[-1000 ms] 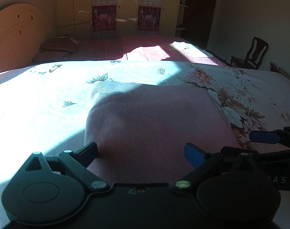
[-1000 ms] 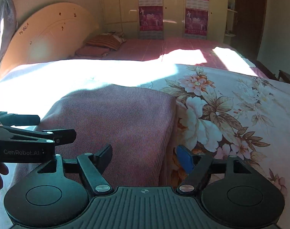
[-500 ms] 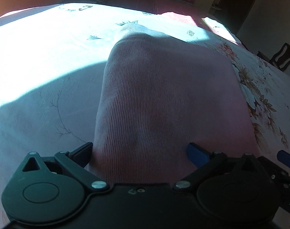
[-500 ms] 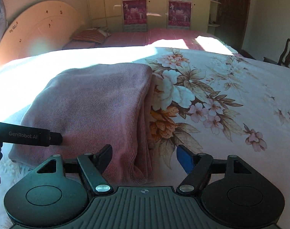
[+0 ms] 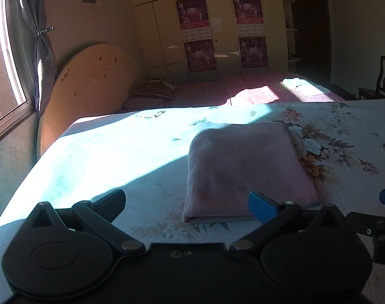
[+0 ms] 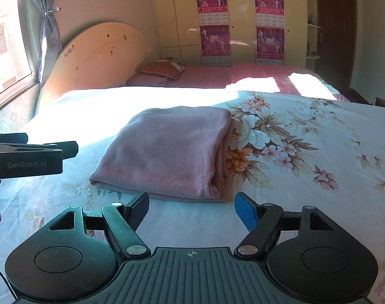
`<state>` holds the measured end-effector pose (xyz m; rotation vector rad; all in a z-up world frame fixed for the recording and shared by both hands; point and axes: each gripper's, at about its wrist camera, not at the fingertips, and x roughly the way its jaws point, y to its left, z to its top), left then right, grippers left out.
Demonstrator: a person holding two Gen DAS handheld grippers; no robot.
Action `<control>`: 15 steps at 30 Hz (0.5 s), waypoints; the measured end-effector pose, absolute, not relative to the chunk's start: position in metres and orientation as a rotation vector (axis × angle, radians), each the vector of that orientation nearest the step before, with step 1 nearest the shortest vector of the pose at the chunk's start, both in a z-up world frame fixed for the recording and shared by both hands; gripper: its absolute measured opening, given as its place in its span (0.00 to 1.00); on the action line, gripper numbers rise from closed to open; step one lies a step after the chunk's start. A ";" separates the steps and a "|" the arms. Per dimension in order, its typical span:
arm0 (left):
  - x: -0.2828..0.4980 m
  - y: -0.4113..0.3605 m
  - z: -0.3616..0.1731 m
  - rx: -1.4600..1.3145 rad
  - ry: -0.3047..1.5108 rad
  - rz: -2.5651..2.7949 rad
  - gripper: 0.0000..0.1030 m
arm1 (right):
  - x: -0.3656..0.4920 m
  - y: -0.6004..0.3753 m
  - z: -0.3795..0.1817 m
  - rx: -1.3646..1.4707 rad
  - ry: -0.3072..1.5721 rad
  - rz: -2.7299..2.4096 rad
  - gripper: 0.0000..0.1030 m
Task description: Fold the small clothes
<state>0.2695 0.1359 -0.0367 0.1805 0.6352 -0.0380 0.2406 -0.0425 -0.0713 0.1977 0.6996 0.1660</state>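
Folded pink knit garment (image 6: pixel 172 149) lies on the floral bedsheet (image 6: pixel 306 152); left tool (image 5: pixel 187 202) and right tool (image 6: pixel 192 206) both spread, holding nothing.

Floral bedsheet (image 6: pixel 306 157); headboard (image 6: pixel 98 58) by window (image 5: pixel 2 71); wardrobe (image 6: pixel 240 20); striped pillow (image 6: pixel 162 69).

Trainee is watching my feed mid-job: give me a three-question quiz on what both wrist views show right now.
1. True or false: the folded pink ribbed knit garment is clamped in the right tongs.
2. What does the garment lie on? A. flowered white bedsheet B. wooden chair C. floor
3. Fill in: the left tongs stand ____.

Key: 1 false, both tongs are open and clear of it; 2 A; 3 open.
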 end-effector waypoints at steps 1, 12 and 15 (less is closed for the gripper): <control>0.263 0.133 -0.037 0.183 0.666 -0.066 1.00 | 0.230 -0.044 -0.071 0.203 0.697 0.175 0.73; 0.164 0.101 -0.020 0.285 0.679 -0.021 0.99 | 0.126 -0.054 -0.043 0.180 0.629 0.180 0.78; 0.143 0.103 -0.008 0.225 0.642 -0.022 0.99 | 0.107 -0.052 -0.029 0.164 0.602 0.168 0.79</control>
